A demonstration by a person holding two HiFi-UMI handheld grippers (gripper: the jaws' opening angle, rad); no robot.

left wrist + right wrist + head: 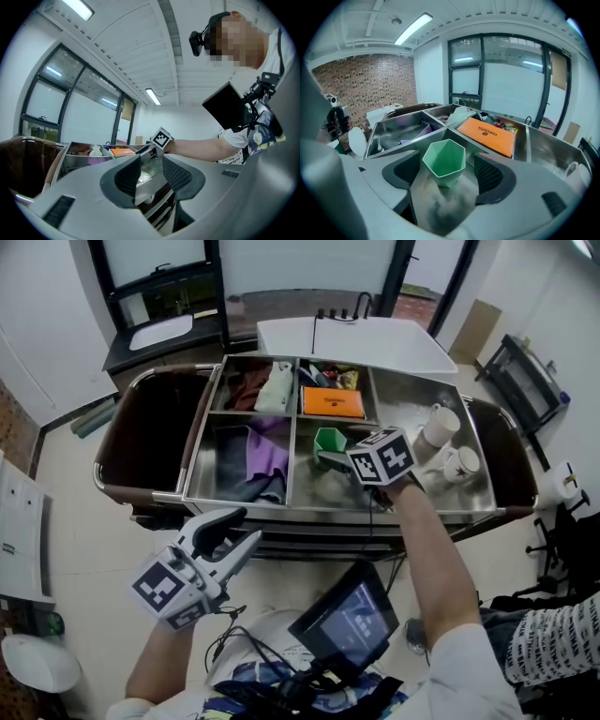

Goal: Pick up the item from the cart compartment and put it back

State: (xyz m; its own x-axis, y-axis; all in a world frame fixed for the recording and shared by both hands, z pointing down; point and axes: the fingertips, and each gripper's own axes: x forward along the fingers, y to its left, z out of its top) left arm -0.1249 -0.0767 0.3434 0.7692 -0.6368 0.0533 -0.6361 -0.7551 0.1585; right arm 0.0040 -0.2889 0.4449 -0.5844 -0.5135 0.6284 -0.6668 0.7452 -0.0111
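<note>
Now the green cup [444,161] stands untouched between right gripper [447,169] fingers [488,174]

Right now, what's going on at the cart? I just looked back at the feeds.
A person is working at the steel cart with a gripper in each hand. The right gripper reaches into the front middle compartment, jaws open on either side of a green cup that stands upright on the compartment floor; the pads are not pressing it. The left gripper is open and empty, in front of the cart.

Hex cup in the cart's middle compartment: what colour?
Light green. The cup shows best in the right gripper view.
</note>
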